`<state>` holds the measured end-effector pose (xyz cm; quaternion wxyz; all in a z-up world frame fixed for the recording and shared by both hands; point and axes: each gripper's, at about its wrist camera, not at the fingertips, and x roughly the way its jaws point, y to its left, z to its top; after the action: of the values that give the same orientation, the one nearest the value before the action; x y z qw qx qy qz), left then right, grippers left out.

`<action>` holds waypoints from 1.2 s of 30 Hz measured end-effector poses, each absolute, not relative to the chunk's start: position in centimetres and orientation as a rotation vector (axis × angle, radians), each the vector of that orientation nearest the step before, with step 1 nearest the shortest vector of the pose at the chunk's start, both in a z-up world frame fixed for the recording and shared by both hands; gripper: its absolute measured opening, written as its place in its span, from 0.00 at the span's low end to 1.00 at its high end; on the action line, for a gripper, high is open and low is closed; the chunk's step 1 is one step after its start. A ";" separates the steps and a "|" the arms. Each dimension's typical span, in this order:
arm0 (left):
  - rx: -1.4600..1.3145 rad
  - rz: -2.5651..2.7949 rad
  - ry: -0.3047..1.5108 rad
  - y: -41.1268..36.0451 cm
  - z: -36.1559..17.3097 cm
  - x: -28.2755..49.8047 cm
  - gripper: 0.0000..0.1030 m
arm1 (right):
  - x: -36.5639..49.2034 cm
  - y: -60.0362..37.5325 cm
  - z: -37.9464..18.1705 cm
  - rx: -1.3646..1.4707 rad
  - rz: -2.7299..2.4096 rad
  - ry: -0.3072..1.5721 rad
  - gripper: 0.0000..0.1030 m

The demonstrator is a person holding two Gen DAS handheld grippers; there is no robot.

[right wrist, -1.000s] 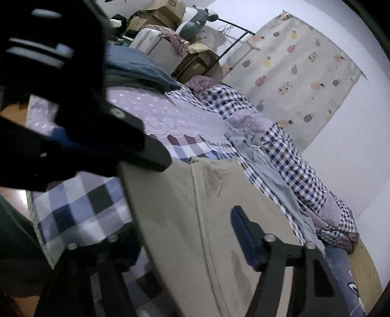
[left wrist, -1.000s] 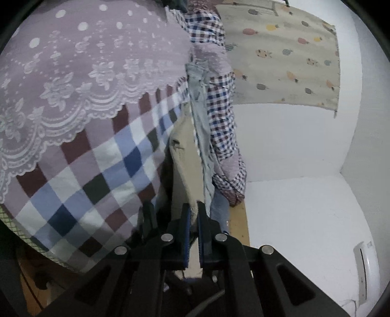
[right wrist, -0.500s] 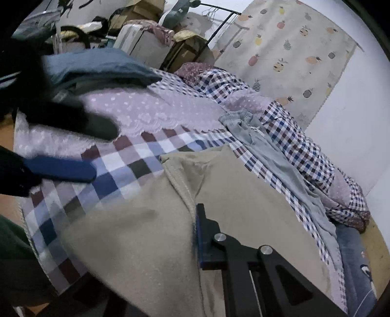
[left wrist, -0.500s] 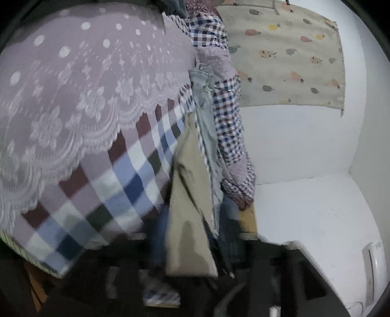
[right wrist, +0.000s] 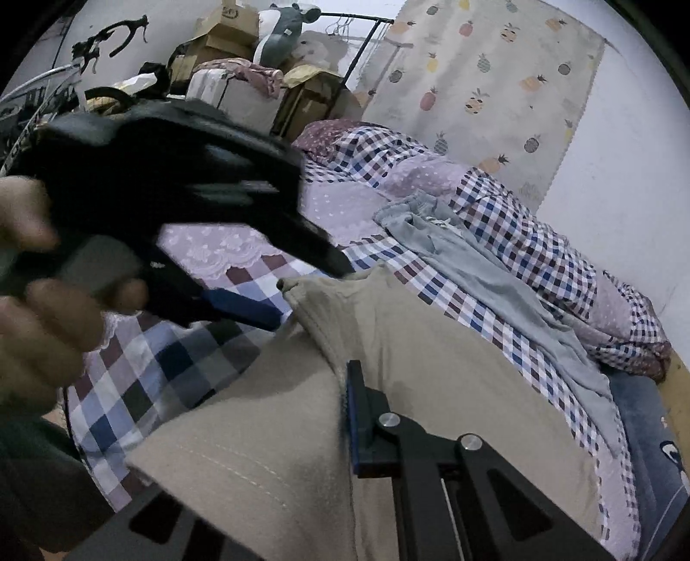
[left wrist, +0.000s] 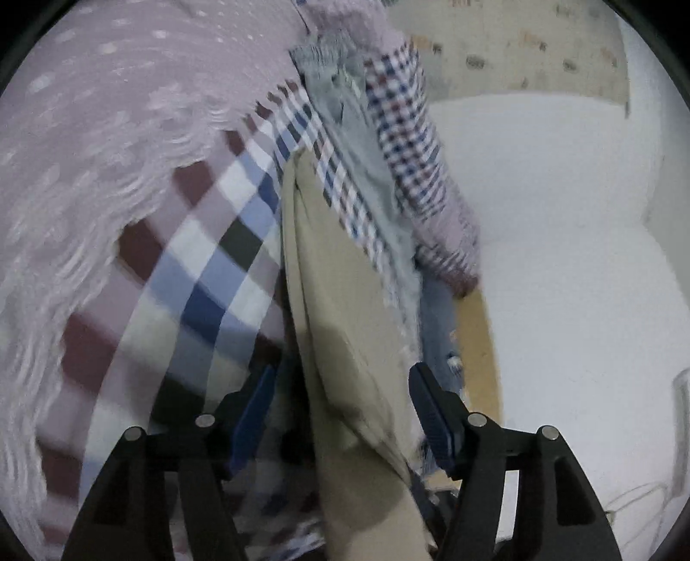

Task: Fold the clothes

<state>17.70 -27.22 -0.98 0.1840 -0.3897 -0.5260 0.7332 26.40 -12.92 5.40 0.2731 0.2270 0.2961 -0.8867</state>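
A khaki garment (right wrist: 431,367) lies on the checked bedspread (right wrist: 172,367), one end lifted toward me. My right gripper (right wrist: 340,388) is shut on its seamed edge. Only one blue-padded finger (right wrist: 355,418) shows; the cloth hides the other. In the left wrist view the same khaki garment (left wrist: 345,302) hangs down between the spread fingers of my open left gripper (left wrist: 343,414), whose pads do not press it. In the right wrist view the left gripper (right wrist: 310,297) hovers at the garment's far corner, held by a person's hand (right wrist: 43,310).
A grey-blue garment (right wrist: 474,280) lies stretched beside the khaki one, with a bunched checked quilt (right wrist: 539,241) beyond it. Denim fabric (right wrist: 647,431) hangs at the bed's right edge. Cardboard boxes (right wrist: 224,34) and a pineapple curtain (right wrist: 496,86) stand behind the bed.
My left gripper has gone from shut to open and let go of the khaki garment. The right gripper's fingers have come together on the garment's edge.
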 end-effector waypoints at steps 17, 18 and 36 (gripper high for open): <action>-1.221 2.089 -1.270 -28.9 -1.6 3.9 0.62 | 26.9 -11.5 6.5 0.643 -2.376 0.713 0.03; -1.227 2.089 -1.266 -29.0 -1.8 3.1 0.59 | 26.9 -11.4 6.6 0.645 -2.376 0.709 0.03; -1.200 2.110 -1.256 -27.1 -0.8 -1.4 0.10 | 27.0 -8.4 7.2 0.673 -2.448 0.635 0.03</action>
<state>-1.38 -27.09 -0.83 0.2029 -0.4298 -0.4500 0.7560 27.02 -8.41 7.21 0.2593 0.2482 0.2342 -0.9035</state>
